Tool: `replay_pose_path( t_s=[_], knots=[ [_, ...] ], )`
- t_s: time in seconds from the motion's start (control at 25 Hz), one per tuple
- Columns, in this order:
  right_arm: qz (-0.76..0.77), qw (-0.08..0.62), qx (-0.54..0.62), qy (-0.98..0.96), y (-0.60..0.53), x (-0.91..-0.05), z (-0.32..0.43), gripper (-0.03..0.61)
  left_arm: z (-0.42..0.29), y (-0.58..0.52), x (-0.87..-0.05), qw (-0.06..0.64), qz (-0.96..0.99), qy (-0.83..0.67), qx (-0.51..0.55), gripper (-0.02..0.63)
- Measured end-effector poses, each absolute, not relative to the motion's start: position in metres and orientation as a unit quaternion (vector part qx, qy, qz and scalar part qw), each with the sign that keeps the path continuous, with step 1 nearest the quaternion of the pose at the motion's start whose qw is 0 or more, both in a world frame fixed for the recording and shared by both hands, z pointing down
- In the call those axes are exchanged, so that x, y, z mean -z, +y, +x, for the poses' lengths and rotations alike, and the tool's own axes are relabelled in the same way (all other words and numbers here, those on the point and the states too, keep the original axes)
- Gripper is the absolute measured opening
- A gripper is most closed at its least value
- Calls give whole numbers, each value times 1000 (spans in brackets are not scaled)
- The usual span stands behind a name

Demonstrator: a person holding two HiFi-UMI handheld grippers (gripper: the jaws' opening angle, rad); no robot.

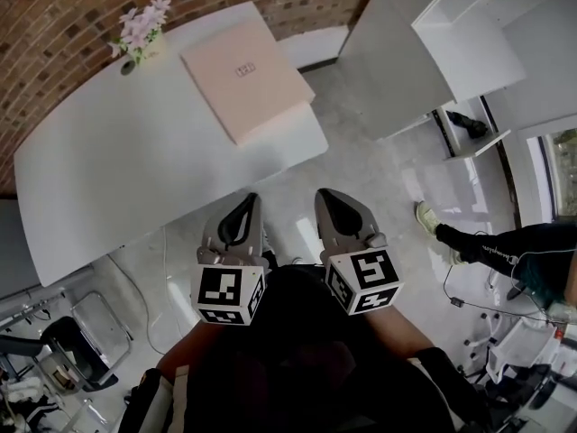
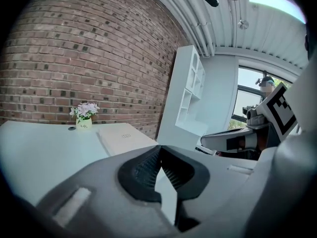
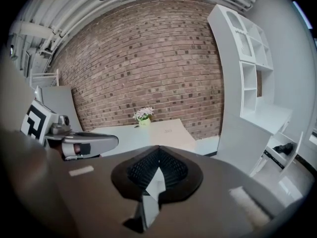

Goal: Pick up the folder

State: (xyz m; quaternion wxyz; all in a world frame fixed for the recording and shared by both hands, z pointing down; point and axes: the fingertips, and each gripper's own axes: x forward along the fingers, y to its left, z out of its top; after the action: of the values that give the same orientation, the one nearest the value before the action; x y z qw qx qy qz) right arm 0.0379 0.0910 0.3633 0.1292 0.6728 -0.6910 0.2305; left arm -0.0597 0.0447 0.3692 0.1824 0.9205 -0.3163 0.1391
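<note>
1. Folder (image 1: 248, 78): pale pink, closed, lying flat at the right end of the white worktop (image 1: 117, 179). Its right side reaches the worktop's edge, which probably leaves an edge free for a jaw to slip under. Untouched.

2. Flower pot (image 1: 137, 39): small, pink blooms, at the far rim by the brick wall (image 1: 54, 52), just beside the folder's far corner but apart from it.

3. Left gripper (image 1: 248, 202): jaws pressed together, nothing between them. Held short of the worktop, tilted slightly down, pointing towards the folder.

4. Right gripper (image 1: 326, 197): jaws likewise together and empty, held alongside the left, well apart from the folder.

5. Status: pick-up not yet begun. Both pairs of jaws would need to part before any grasp.

6. Surroundings: white shelf unit (image 1: 469, 25) at right; a bystander's shoe (image 1: 425, 215) on the floor.
</note>
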Motion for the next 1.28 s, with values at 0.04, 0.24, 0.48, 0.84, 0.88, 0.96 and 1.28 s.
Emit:
replay_pose_path(
  t_s=[0.04,0.24,0.48,0.84,0.88,0.96,1.28],
  knots=[
    [677,128,-228,-688,85,-360,38,2,-60,39,-368,181,922,-314,-137,0],
    [680,124,-224,-687,62,-359,31,2,-68,13,-371,177,923,-313,-139,0],
    [675,125,-227,-691,36,-363,33,2,-75,-10,-373,182,916,-328,-140,1],
    [638,137,-228,-722,-22,-376,56,2,-63,-60,-377,191,894,-380,-138,2],
    [634,140,-228,-725,-29,-377,61,2,-60,-66,-377,193,891,-387,-138,2],
    [626,148,-230,-730,-43,-380,72,2,-54,-76,-378,199,884,-399,-138,2],
    [592,167,-242,-750,-83,-401,107,2,-37,-108,-400,222,853,-448,-150,2]
  ],
)
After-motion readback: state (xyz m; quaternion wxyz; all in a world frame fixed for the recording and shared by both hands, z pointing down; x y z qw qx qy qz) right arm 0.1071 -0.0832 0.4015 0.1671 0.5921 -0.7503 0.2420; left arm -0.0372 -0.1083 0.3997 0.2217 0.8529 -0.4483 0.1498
